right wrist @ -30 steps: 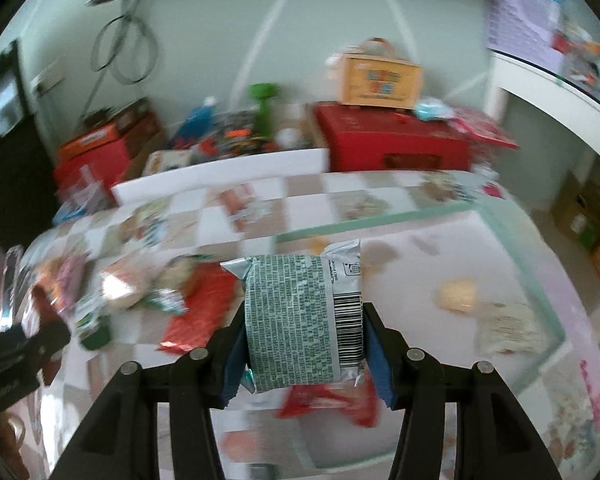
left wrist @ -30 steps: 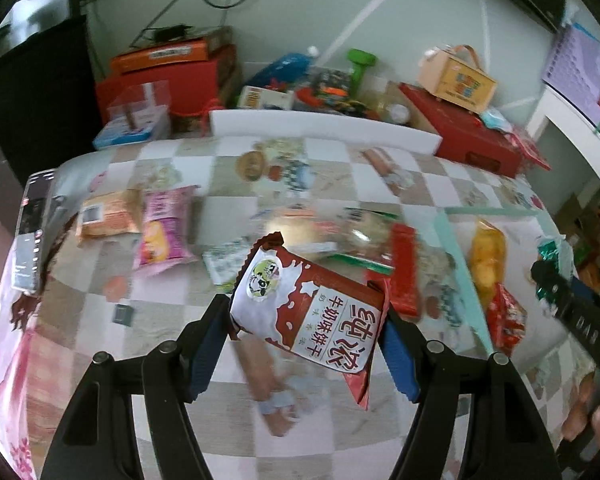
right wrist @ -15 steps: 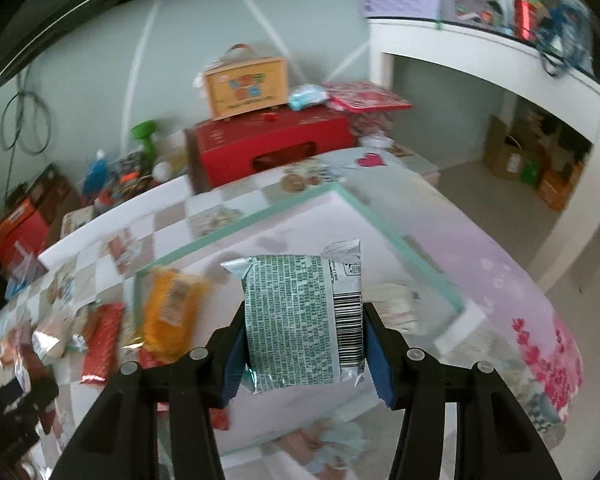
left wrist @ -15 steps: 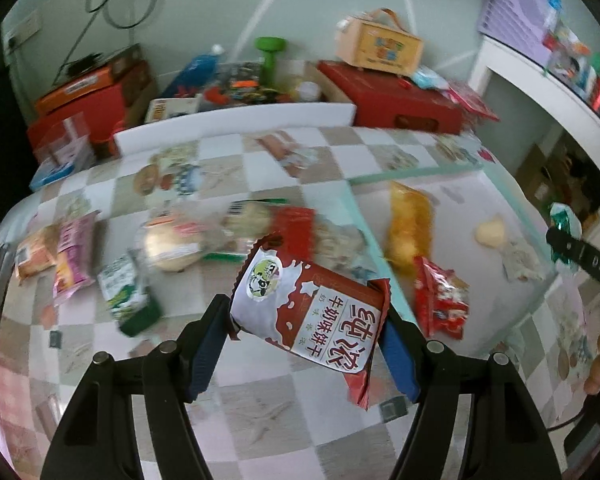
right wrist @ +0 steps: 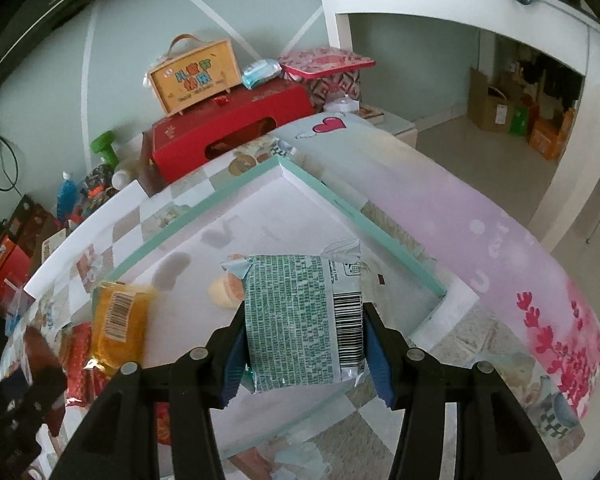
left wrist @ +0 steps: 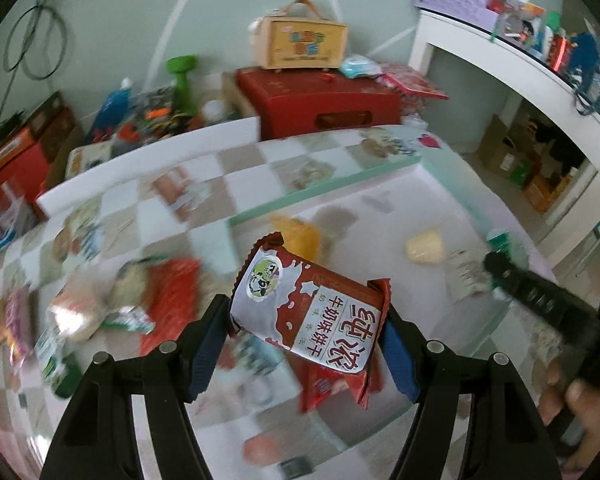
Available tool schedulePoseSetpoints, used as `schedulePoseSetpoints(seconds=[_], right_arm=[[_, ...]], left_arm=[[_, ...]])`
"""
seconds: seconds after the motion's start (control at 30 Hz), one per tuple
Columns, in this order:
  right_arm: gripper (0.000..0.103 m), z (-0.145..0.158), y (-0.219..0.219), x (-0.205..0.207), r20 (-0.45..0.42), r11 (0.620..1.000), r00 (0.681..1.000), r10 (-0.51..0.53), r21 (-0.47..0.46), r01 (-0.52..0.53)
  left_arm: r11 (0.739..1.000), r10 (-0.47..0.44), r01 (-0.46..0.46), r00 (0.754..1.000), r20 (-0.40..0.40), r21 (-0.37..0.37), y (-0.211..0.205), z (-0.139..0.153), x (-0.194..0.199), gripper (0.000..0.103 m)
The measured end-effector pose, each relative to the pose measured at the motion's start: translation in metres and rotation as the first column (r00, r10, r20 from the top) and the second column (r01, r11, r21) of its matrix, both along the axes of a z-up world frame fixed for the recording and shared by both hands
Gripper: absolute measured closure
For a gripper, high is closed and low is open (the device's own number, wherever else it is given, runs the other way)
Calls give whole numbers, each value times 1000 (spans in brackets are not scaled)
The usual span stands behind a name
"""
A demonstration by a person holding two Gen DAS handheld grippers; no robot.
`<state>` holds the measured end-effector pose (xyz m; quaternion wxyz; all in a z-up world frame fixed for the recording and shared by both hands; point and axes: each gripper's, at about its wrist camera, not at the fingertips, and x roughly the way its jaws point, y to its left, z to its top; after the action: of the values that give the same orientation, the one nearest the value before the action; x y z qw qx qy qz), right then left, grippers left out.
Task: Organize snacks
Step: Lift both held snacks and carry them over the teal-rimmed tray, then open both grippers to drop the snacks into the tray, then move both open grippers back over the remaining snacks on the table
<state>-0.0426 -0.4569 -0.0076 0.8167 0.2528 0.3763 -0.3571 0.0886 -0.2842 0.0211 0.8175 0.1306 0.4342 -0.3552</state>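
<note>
A: Snack packets, two of them, hang in the air over a shallow white tray with a mint-green rim (right wrist: 236,194) on a checkered tablecloth (left wrist: 236,168). Who holds what?

B: The left gripper (left wrist: 306,338), tilted steeply downward, pinches a red-and-white milk biscuit packet (left wrist: 312,312) by its sides between blue pads (left wrist: 206,354). The packet sits askew, panda logo up and left, Chinese lettering running down to the right, crimped red ends sticking out.

A: And the other one?

B: The right gripper (right wrist: 304,344), angled down the same way, clamps a green-and-silver packet (right wrist: 302,320), back side showing: fine green print, one barcode along its right edge. It hangs above the tray's near half.

A: What lies in the tray?

B: One orange packet with a barcode (right wrist: 118,322) at the left edge, one pale round bun (right wrist: 224,292) near the middle, red packets (right wrist: 78,360) beside the orange one, number unclear. Left of the tray, blurred snacks litter the cloth. A hand (left wrist: 572,404) grips the right tool at the left camera's edge.
</note>
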Motion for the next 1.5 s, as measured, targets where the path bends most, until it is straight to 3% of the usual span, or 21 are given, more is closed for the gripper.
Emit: schedulePoseSetpoints(seconds=[0.3,0.6,0.67,0.73,0.8,0.87,0.97,1.5], right_arm=[[48,-11,-8,3,-7,999,1000,6,32,-6],[46,-12,-9,5,-20,999,1000,14,42,-13],[37,-12,-9,5,-33,999,999,11,39,-10],[16,-13,-10,6,-55,1000,998,1,31,1],[12,-14,-10,6,-72,1000,997,-4,23,6],[10,-16,-12,6,-88,1000,996,-11,19,12],[0,-18,-14,6,-103,1000,994,-26,14,27],[0,-17,-11,10,-115,1000,993,-20,-12,19]], left_arm=[[999,-52,52,997,-53,2,-53,-11,1,29],[1000,-1,3,998,-67,18,-52,-14,5,23],[999,30,-28,997,-73,26,-46,-15,9,22],[998,62,-60,996,-70,37,-41,-17,13,11],[993,112,-109,992,-53,52,-34,-19,18,4],[987,149,-146,988,-33,59,-27,-21,21,4],[977,200,-198,979,-23,80,-18,-27,28,4],[958,285,-281,956,-70,62,16,-30,37,3]])
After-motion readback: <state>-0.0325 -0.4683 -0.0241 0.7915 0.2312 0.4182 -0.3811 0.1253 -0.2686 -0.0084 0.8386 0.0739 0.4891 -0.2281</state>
